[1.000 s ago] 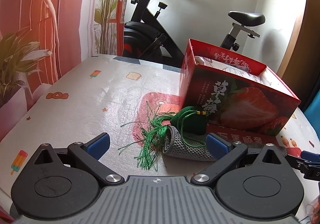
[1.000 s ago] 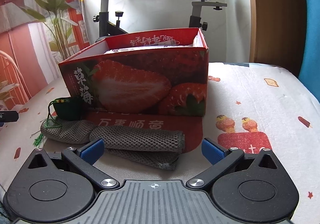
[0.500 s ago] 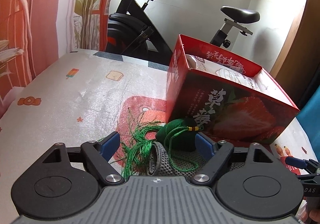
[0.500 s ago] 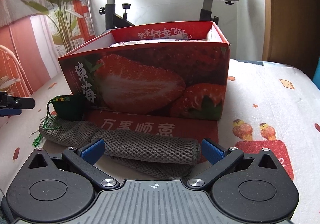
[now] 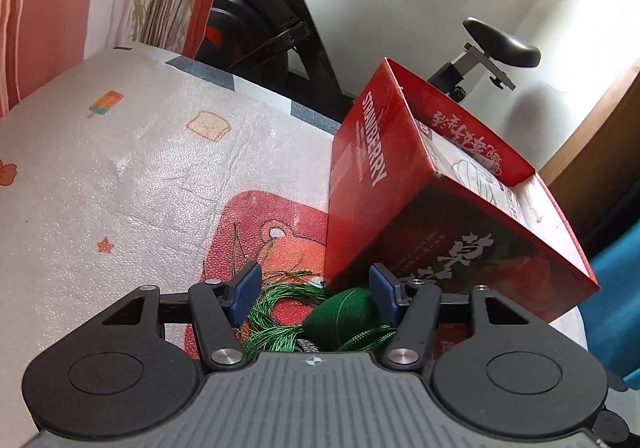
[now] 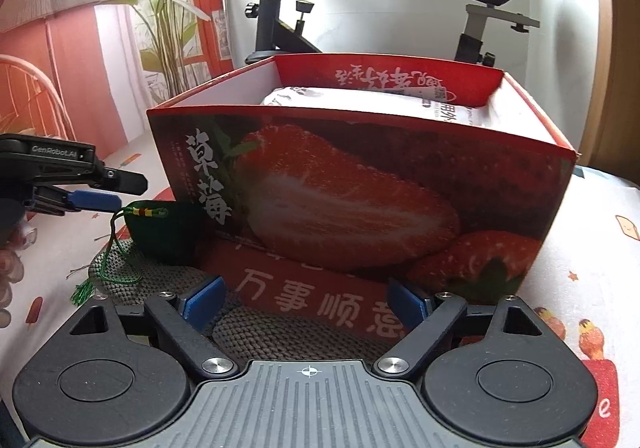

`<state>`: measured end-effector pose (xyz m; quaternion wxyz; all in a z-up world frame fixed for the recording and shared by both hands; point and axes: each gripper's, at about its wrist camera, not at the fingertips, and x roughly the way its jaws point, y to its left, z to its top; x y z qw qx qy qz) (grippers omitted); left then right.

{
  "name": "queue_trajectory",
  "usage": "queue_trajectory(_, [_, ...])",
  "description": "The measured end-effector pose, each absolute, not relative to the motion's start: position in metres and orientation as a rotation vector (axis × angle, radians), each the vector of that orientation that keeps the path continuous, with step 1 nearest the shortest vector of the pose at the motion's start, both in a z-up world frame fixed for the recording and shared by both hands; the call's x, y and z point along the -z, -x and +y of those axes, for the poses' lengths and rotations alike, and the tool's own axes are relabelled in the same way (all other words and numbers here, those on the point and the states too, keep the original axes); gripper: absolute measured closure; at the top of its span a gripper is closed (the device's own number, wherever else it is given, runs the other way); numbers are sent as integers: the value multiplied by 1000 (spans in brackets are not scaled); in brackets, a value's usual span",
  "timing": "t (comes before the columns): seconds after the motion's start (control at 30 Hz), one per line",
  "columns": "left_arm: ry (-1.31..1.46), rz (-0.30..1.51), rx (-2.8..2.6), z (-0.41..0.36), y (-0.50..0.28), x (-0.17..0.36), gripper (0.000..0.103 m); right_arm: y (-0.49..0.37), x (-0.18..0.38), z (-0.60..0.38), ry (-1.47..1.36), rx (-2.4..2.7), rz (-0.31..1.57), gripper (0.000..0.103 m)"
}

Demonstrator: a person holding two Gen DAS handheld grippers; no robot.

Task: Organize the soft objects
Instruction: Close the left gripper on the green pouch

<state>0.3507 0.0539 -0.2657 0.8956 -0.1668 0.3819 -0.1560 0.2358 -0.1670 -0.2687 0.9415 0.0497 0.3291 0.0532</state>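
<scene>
Covering the surface, a cartoon-print mat point(image 5: 120, 176) fronts an exercise bike point(image 6: 288, 28); both hand-held grippers, left point(image 5: 316, 288) and right point(image 6: 306, 300), gape unclenched.

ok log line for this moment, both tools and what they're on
left tool: open, astride green sachet | right tool: open, over grey cloth | sachet rests on cloth beside strawberry box | nothing gripped
</scene>
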Motion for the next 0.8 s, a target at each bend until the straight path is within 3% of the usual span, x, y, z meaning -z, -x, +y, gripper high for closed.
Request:
queue_trajectory(0.23, [346, 815, 441, 38, -351, 273, 52, -247, 277, -154, -81, -160, 695, 22])
queue_trajectory(0.73, [367, 907, 643, -6, -331, 285, 53, -247, 284, -123, -34, -297, 719, 30])
queue_trajectory(0.8, [354, 912, 663, -11, -328, 286, 53, -247, 285, -122, -32, -311, 720, 38])
